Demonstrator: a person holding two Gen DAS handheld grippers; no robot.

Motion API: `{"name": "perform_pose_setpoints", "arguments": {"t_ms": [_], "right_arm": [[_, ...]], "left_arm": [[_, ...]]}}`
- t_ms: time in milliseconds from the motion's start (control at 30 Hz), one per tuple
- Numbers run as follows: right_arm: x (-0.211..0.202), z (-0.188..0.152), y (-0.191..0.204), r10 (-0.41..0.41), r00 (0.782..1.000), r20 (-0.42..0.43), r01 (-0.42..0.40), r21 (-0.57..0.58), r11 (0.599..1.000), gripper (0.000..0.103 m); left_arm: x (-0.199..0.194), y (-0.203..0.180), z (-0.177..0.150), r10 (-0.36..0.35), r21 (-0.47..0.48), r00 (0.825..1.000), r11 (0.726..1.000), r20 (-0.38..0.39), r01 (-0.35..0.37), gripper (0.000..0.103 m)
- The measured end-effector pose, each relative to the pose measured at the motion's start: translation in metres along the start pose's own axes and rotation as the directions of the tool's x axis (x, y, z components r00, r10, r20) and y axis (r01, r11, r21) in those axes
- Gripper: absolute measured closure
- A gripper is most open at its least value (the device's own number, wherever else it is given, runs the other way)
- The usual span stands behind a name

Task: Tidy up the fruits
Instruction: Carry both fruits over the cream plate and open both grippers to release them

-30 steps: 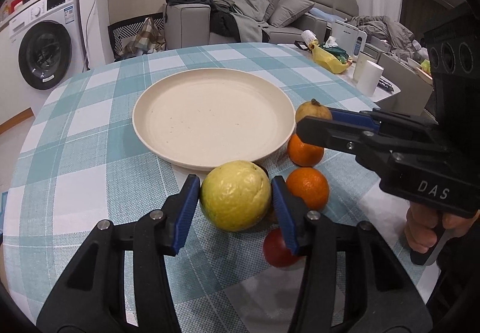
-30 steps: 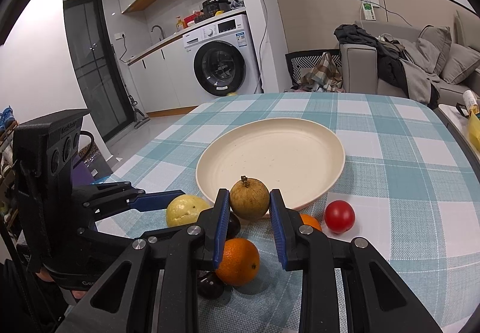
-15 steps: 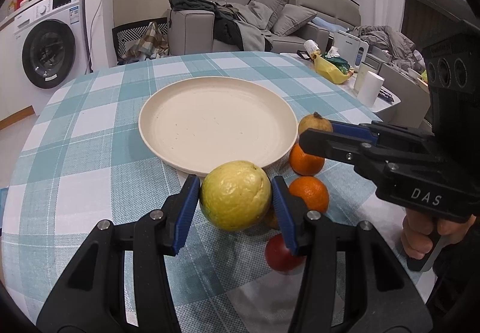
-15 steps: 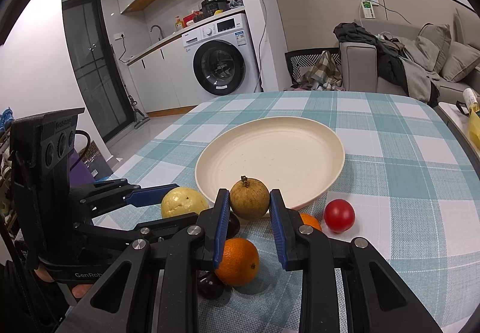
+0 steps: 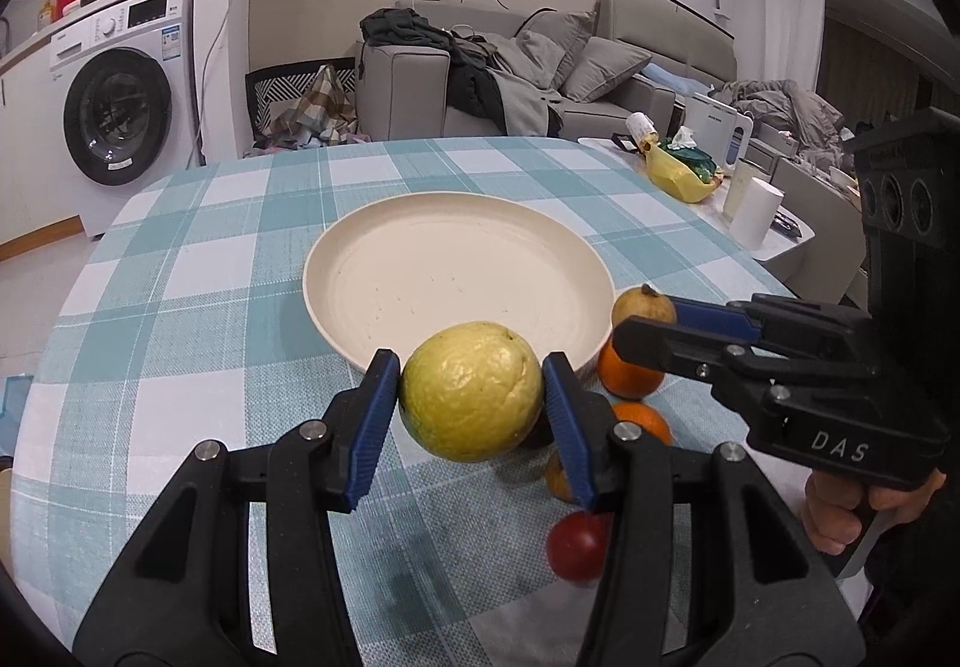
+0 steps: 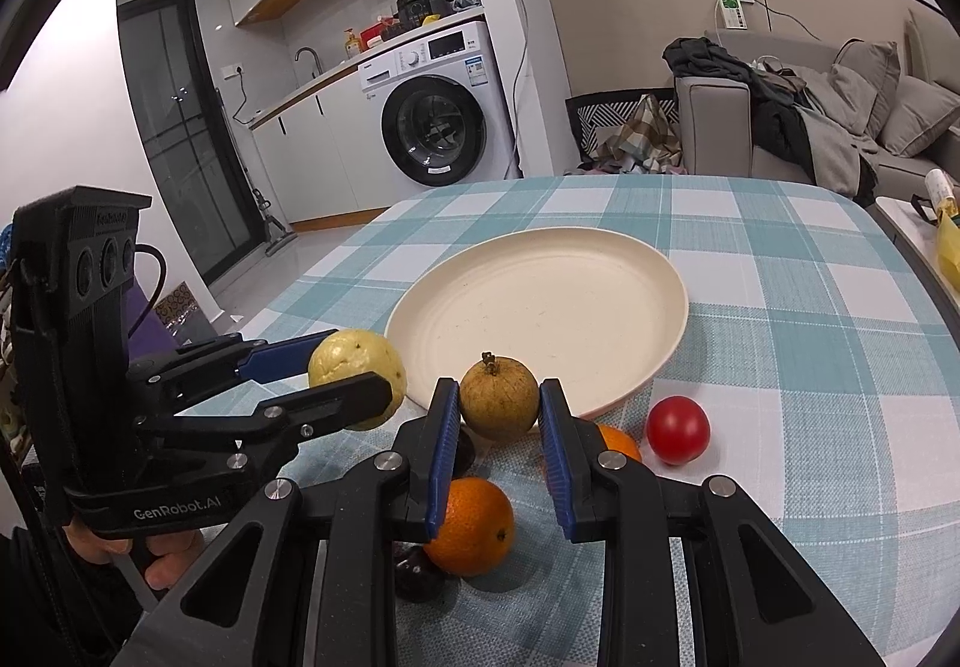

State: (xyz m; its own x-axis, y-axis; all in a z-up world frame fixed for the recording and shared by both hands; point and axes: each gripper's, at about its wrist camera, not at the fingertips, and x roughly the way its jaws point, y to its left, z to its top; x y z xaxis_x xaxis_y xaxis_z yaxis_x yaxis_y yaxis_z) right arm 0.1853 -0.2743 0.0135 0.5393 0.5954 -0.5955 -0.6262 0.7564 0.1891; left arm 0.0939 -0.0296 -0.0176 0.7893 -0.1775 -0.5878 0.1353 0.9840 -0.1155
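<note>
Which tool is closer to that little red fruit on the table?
Left. The red fruit lies right beside the left tool, just under its right finger, while that tool grips the yellow fruit. The right tool, gripping the brownish fruit, sits farther off.

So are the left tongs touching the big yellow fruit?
Touching. The left wrist view shows both blue pads of the left tongs pressed against the yellow fruit, holding it off the tablecloth.
</note>
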Motion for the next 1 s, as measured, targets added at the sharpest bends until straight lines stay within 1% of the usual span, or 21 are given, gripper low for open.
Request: {"name": "perform_pose_setpoints", "arguments": {"t_ms": [267, 567, 800, 900, 1000], "right_arm": [[0.012, 0.006, -0.001, -0.015, 0.999, -0.028, 0.016, 0.015, 1.0, 0.075], [0.03, 0.011, -0.008, -0.036, 0.996, -0.079, 0.042, 0.065, 0.997, 0.075], [0.032, 0.012, -0.015, -0.045, 0.995, -0.092, 0.054, 0.1, 0.994, 0.075], [0.031, 0.012, -0.014, -0.059, 0.994, -0.091, 0.067, 0.092, 0.993, 0.075], [0.032, 0.013, -0.012, -0.071, 0.993, -0.093, 0.079, 0.08, 0.994, 0.075]], "left_arm": [[0.012, 0.005, 0.009, 0.033, -0.012, 0.999, 0.999, 0.004, -0.033, 0.056], [0.029, 0.004, 0.017, 0.052, 0.001, 0.999, 0.999, 0.006, -0.052, 0.056], [0.039, 0.007, 0.02, 0.045, -0.016, 0.999, 0.999, -0.011, -0.045, 0.056], [0.043, 0.007, 0.021, 0.047, -0.021, 0.999, 0.999, -0.019, -0.048, 0.056], [0.05, 0.007, 0.022, 0.056, -0.028, 0.998, 0.998, -0.042, -0.057, 0.056]]}}
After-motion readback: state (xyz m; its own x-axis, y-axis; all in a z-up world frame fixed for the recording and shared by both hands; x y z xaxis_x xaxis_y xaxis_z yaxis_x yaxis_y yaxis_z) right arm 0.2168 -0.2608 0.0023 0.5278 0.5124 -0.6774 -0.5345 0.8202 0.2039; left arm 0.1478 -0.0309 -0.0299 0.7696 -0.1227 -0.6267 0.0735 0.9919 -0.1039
